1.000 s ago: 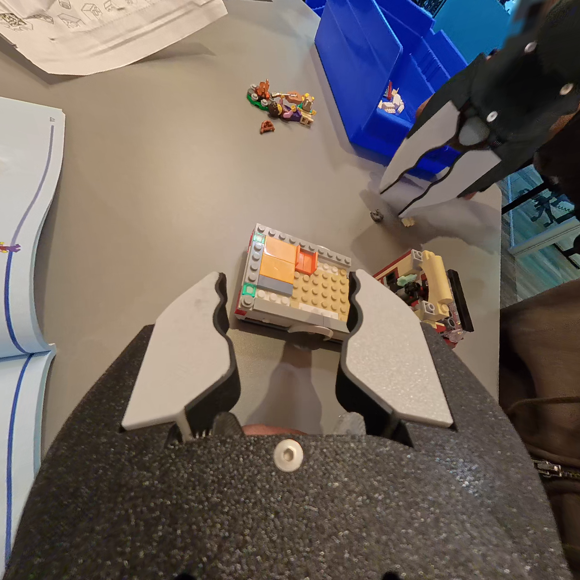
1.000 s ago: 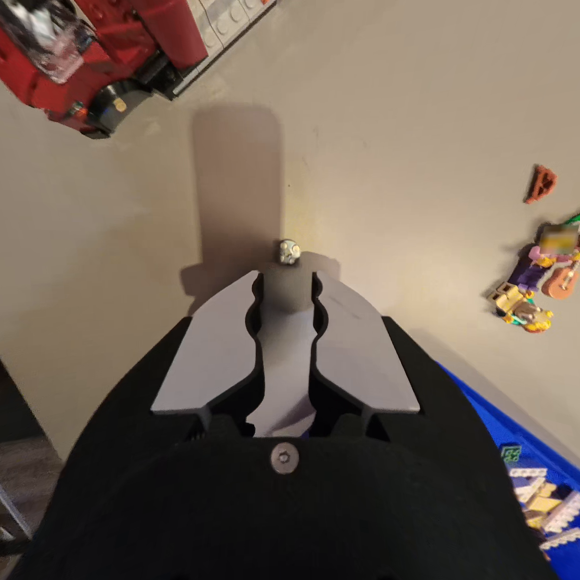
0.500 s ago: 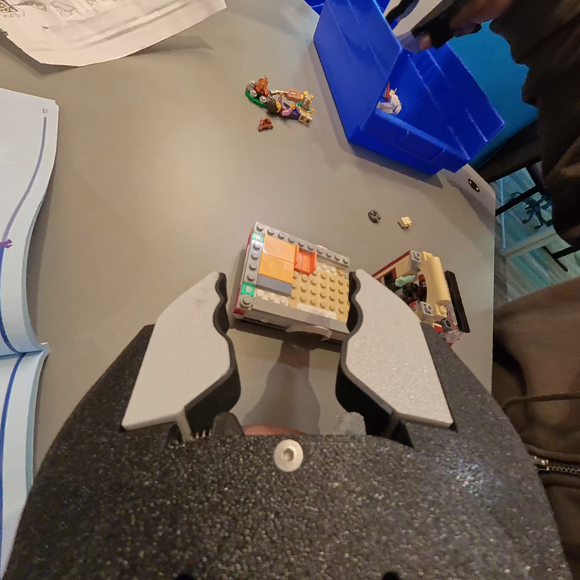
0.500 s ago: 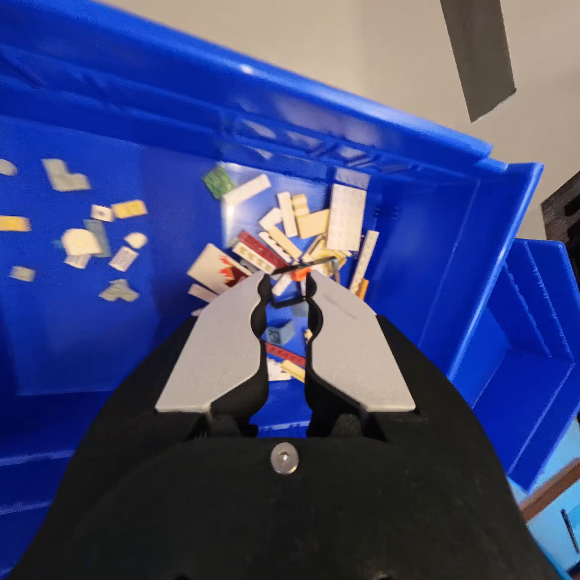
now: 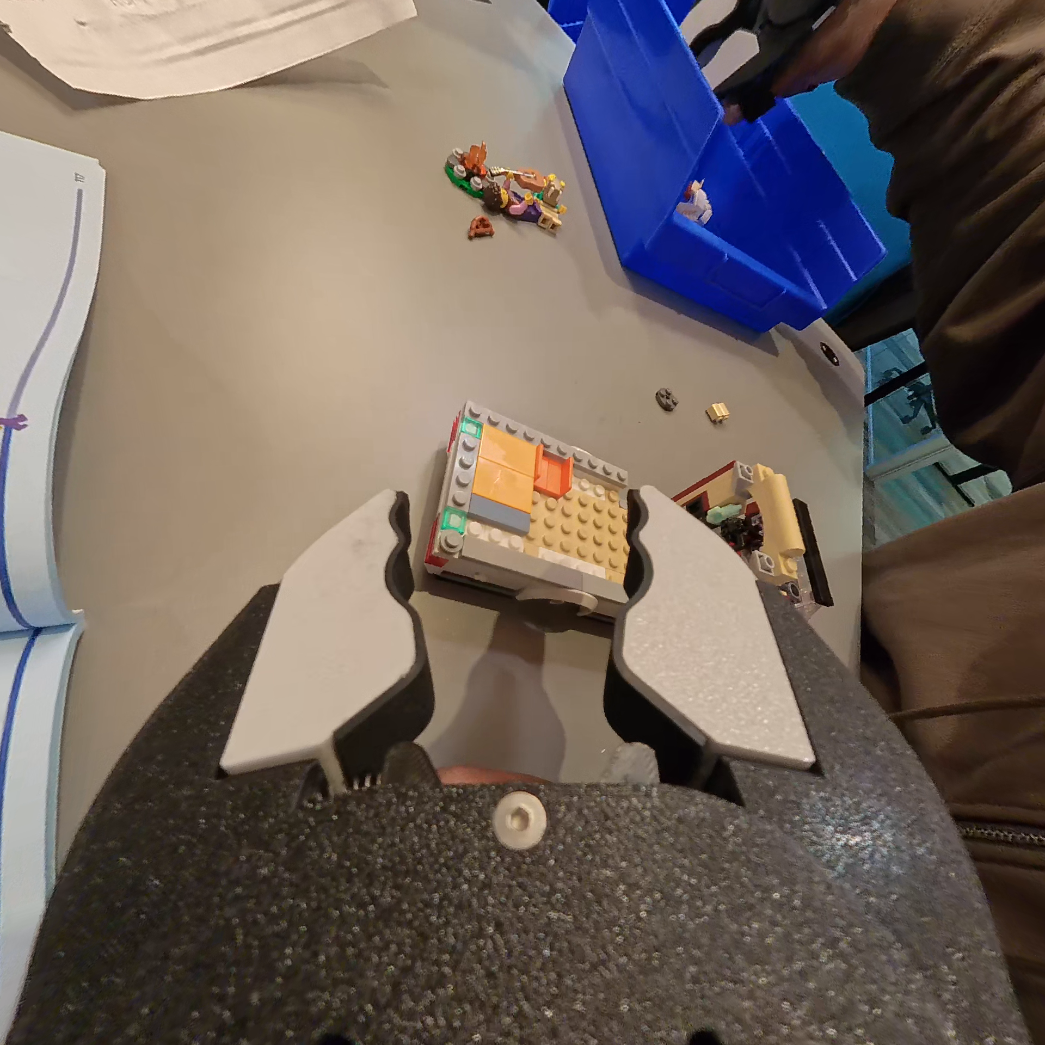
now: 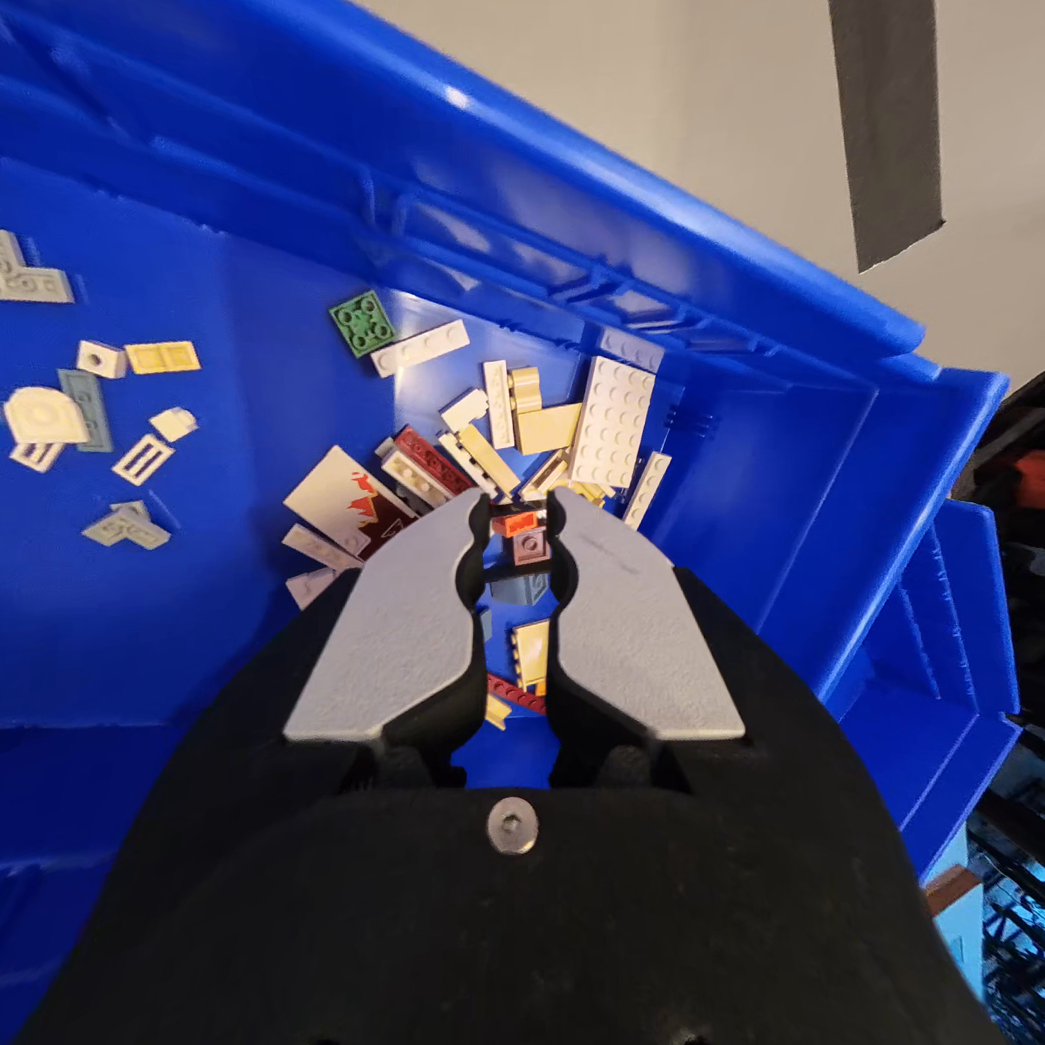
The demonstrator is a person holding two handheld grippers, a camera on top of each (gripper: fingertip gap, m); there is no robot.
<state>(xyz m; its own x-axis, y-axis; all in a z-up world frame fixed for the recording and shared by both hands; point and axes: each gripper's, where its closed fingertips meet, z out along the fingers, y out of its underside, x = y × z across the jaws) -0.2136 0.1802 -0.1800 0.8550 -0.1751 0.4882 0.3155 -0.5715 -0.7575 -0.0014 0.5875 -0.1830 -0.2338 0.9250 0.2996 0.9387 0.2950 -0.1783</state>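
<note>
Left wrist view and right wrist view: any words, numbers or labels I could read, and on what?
White sheets: faint print, nothing legible.
Open booklet: tiny mark at page corner, too small to read.
Printed tile in blue bin: flame picture, no words.

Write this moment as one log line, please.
left jaws: open, flanking tan-and-grey studded brick build | right jaws: narrow, over loose bricks in blue plastic bin
</note>
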